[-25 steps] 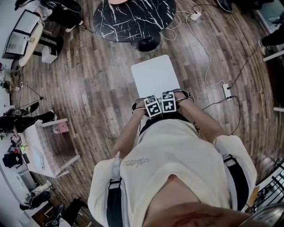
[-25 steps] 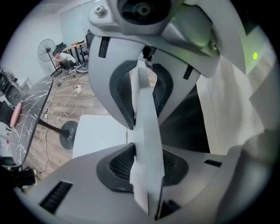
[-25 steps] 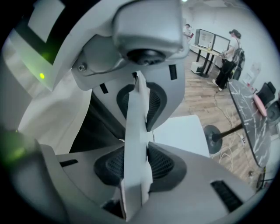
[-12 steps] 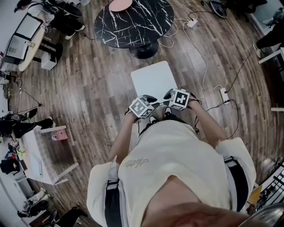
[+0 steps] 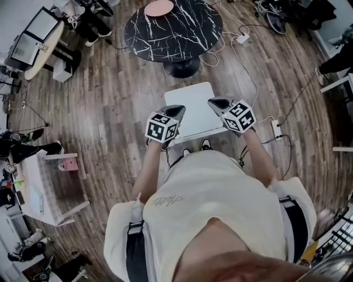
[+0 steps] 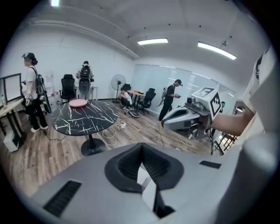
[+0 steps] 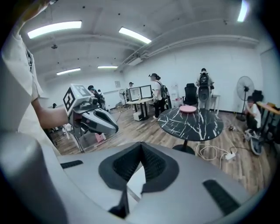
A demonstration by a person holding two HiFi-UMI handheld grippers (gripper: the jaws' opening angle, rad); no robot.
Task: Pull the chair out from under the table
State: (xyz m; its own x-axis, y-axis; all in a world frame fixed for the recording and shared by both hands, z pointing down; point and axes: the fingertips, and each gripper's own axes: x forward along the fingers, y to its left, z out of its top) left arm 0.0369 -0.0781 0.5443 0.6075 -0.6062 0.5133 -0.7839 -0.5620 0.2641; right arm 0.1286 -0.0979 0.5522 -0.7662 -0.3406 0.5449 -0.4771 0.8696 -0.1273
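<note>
The white chair (image 5: 193, 107) stands on the wood floor, apart from the round black marble table (image 5: 174, 27) beyond it, and I stand at its near edge. My left gripper (image 5: 177, 110) hangs over the seat's left side and my right gripper (image 5: 213, 102) over its right side, both lifted off the chair. Their jaws have just closed and are shut with nothing between them. In the left gripper view the jaws (image 6: 141, 151) meet, with the table (image 6: 83, 116) ahead. In the right gripper view the jaws (image 7: 141, 151) also meet, facing the table (image 7: 192, 118).
A pink plate (image 5: 159, 7) lies on the table. Cables and a power strip (image 5: 276, 122) trail across the floor at the right. A small white stand (image 5: 49, 187) sits at the left. People and desks (image 6: 33, 96) line the room's far side.
Both grippers have risen from the chair's near edge, rolled and moved apart over the seat. Their jaws have closed. The chair looks slightly farther from the table.
</note>
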